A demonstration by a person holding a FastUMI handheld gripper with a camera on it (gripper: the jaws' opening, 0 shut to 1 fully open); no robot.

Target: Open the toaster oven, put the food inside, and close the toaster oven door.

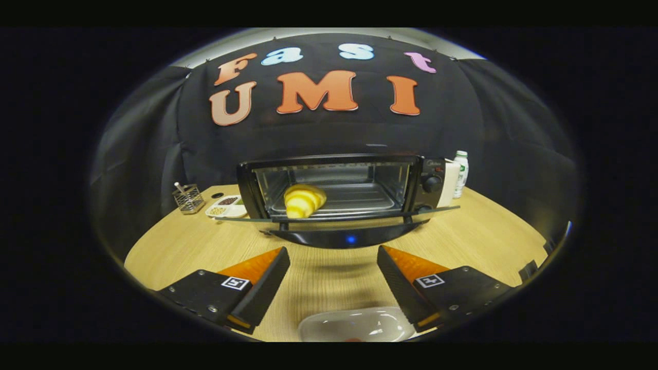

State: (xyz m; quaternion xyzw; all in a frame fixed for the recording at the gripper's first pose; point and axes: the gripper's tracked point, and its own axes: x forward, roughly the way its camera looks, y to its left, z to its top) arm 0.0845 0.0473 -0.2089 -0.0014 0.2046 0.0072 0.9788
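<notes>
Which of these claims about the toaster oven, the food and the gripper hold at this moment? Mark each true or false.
1. The toaster oven door is open, folded down flat. True.
2. The croissant lies on the table between the fingers. False: it sits inside the oven, on the rack, toward its left side.
3. The gripper is open and holds nothing. True.
4. The fingers are touching the door's edge. False: they hang short of the door, with bare wooden table between.
5. A white bottle stands left of the oven. False: it stands to the right of the oven; a wire basket and a small divided dish sit on the left.
</notes>
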